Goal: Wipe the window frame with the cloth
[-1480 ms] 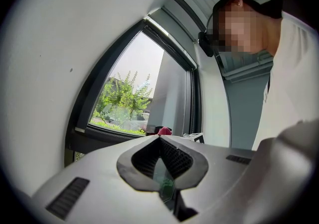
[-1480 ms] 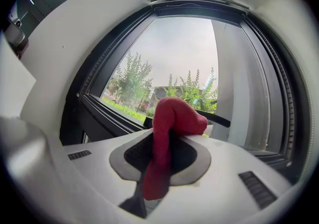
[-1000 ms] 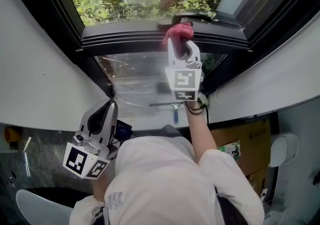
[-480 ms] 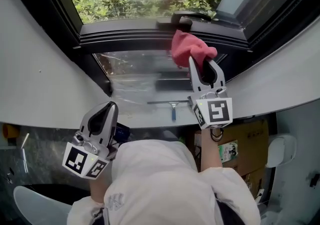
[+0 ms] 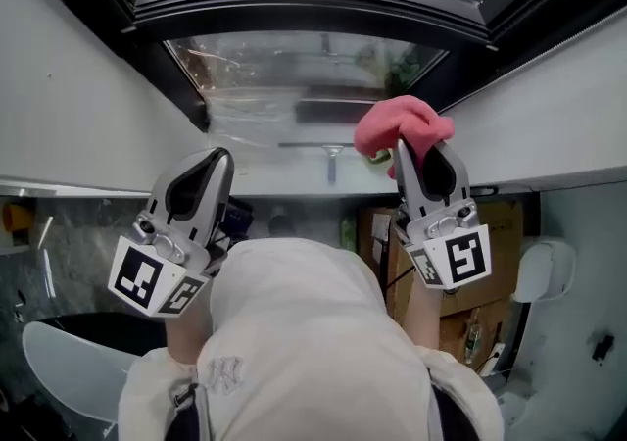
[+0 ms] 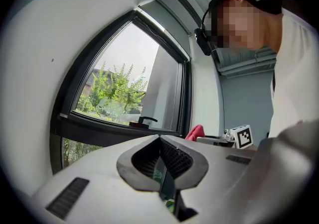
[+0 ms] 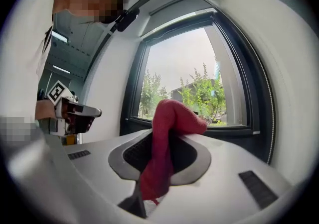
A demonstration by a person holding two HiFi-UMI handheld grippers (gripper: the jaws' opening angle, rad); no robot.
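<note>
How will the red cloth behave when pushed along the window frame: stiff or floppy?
Probably floppy: the red cloth folds over and droops above the jaws of the right hand-held gripper. Likely light, since the bunched top stands up unsupported. It should mould to the window frame but may bunch up when dragged.

Red cloth [image 5: 400, 123] bunched, pinched in right gripper [image 5: 423, 157], apart from dark window frame [image 5: 294, 3].
</note>
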